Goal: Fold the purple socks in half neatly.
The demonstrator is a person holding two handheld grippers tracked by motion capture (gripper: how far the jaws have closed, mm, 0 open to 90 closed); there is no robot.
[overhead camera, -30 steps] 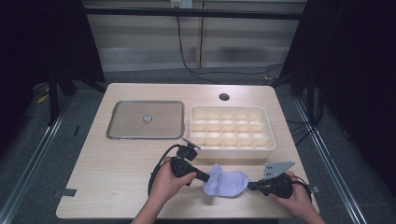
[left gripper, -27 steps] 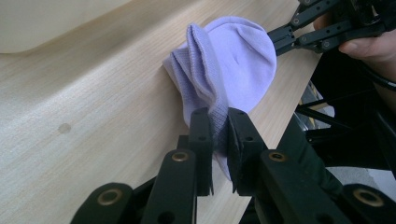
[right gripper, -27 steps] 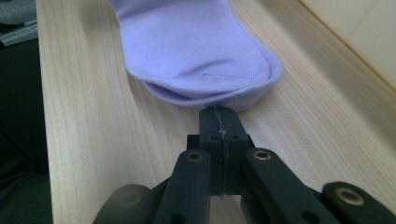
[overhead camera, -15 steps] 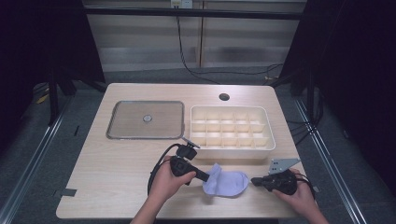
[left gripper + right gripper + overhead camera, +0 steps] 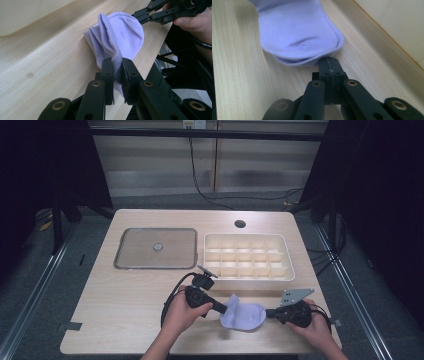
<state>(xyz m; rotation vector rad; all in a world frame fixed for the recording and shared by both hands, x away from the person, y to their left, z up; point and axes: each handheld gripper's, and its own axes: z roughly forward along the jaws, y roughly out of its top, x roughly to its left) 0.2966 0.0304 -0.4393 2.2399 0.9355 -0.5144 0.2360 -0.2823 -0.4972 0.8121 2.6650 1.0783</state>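
Dark curtains and grey floor surround a pale wood-grain table (image 5: 125, 315) with rounded corners and a round cable hole (image 5: 240, 224) near its far edge. On the far half lie a flat, square, metal-rimmed lid (image 5: 156, 248) with a small centre knob and, to its right, a cream plastic tray (image 5: 248, 258) divided into a grid of small square cells.

A lilac knitted sock (image 5: 243, 316) lies on the near part of the table, between the two grippers and in front of the tray. Its fabric is fine-ribbed and soft; the cuff end is bunched into folds, and the rounded toe end lies flat with a short stitched seam.

Left gripper (image 5: 117, 72): black, hinged, brass-coloured pivots. Its jaws stand narrow, clamped on the folded cuff of the sock. The left hand (image 5: 181, 312) wraps the handle from below, pointing the jaws right and slightly toward the person; a black cable loops back beside the wrist.

Right gripper (image 5: 329, 65): jaws pressed fully together, holding nothing, tips just at the toe edge of the sock; contact cannot be confirmed. The right hand (image 5: 316, 330) holds it low and level, pointing left. A grey three-cornered plate sits on top.

No legible writing or brand marks.
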